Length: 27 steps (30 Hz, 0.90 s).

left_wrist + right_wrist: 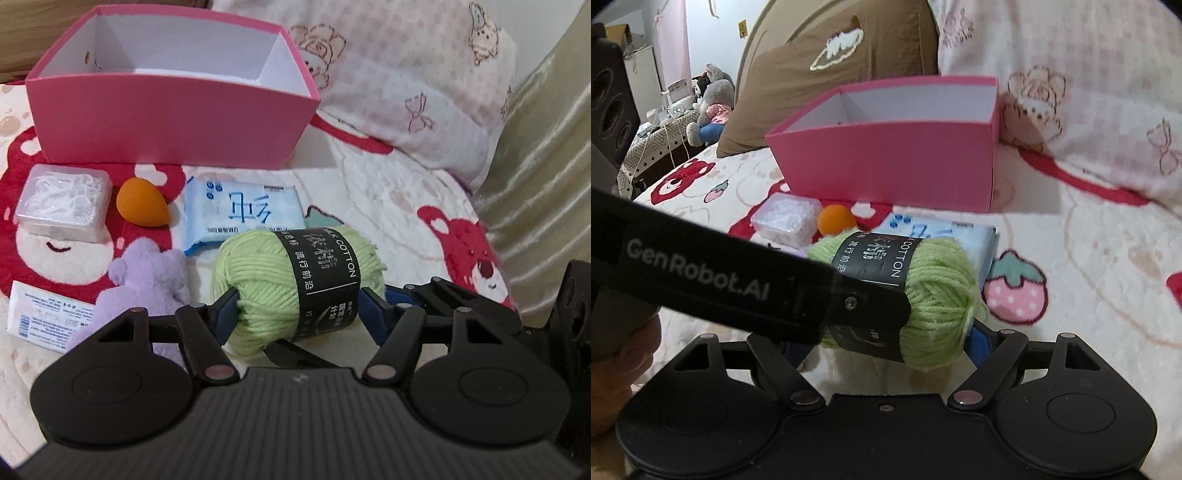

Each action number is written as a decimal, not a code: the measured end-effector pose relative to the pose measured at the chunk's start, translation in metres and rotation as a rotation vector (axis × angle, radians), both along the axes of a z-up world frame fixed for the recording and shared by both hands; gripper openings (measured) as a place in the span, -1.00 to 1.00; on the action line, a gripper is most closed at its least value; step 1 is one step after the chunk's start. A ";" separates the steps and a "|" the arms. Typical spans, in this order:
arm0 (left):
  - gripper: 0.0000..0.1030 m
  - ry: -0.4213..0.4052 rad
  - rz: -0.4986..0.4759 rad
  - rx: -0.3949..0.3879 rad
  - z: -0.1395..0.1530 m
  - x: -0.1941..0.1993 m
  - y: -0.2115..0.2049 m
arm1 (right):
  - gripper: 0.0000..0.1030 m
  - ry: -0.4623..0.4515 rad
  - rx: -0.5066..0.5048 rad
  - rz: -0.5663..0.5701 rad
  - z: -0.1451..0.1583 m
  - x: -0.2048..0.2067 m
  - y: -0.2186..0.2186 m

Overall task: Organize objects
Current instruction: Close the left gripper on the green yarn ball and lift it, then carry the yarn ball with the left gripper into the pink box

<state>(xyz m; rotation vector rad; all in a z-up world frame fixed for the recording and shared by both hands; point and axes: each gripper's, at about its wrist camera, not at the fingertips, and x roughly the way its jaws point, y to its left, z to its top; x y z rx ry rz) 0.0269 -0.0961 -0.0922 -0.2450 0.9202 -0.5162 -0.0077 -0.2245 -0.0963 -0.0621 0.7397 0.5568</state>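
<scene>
On a printed blanket [388, 192], a floss box [62, 199], orange sponge [142, 202] and blue packet [243, 212] lie before an open pink box [166, 122]. The left gripper [299, 306] pinches green yarn [295, 284] nearest the camera. The right gripper [886, 343] flanks the yarn too; whether it grips, I cannot tell.

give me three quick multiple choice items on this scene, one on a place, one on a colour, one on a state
1. Where does the orange sponge lie?
A. inside the box
B. on the blanket between the clear case and the blue tissue pack
C. on the pillow

2. What colour is the box outside?
A. pink
B. green
C. brown

3. What does the left tool have between its fingers?
A. nothing
B. the purple plush
C. the green yarn ball

Answers: 1 B, it lies on the blanket between the two. 2 A, pink walls with a white inside. 3 C, blue pads press both ends of the yarn.
</scene>
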 end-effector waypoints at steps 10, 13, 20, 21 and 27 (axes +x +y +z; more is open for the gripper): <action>0.28 -0.033 0.024 -0.054 0.028 -0.006 0.013 | 0.65 -0.099 -0.024 0.013 0.029 -0.012 0.009; 0.28 -0.034 0.017 -0.022 0.037 -0.006 0.011 | 0.65 -0.129 -0.036 0.018 0.037 -0.016 0.012; 0.28 0.006 0.039 0.083 0.059 -0.004 0.007 | 0.65 -0.144 -0.057 0.054 0.046 -0.017 0.020; 0.28 -0.002 0.037 0.099 0.062 -0.005 0.007 | 0.65 -0.150 -0.064 0.063 0.047 -0.018 0.022; 0.28 -0.035 0.043 0.140 0.089 0.002 0.010 | 0.64 -0.194 -0.079 0.092 0.062 -0.015 0.032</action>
